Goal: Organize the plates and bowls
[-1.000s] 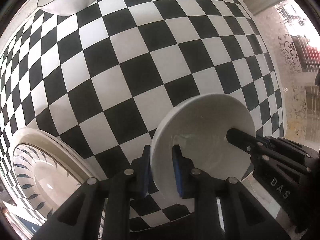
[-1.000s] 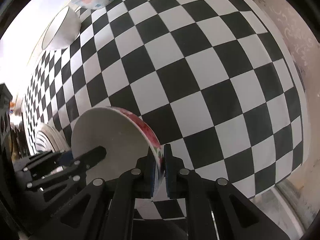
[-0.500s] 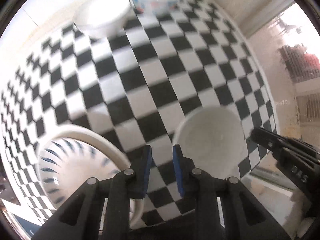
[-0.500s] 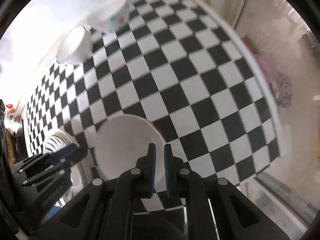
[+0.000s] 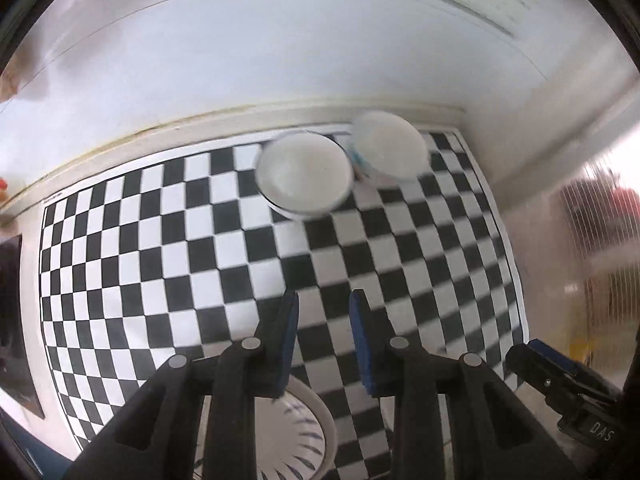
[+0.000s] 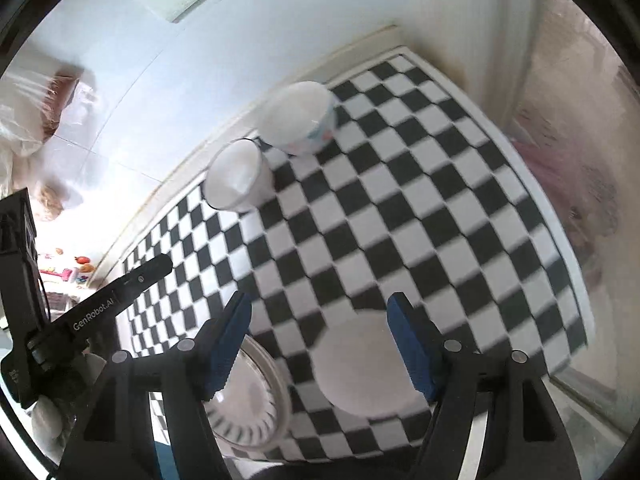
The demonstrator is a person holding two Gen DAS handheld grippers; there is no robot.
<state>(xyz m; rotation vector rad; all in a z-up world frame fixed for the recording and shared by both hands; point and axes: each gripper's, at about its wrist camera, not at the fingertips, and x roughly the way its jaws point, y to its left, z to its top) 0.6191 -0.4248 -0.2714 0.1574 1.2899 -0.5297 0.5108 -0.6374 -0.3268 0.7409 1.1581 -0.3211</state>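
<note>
Above the checkered table (image 6: 420, 200), the right tool (image 6: 320, 344) has just been opening, released, over a plate (image 6: 360, 368); the left tool (image 5: 323, 336), slightly parted, holds nothing.

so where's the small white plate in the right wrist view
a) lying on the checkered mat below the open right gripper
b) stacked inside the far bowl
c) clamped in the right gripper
a: the plate lies flat on the mat, and the right gripper stands open above it, pads clear.

striped plate (image 5: 304, 436) half hidden behind fingers (image 5: 286, 340); far bowls (image 5: 304, 172) motion-blurred.
</note>
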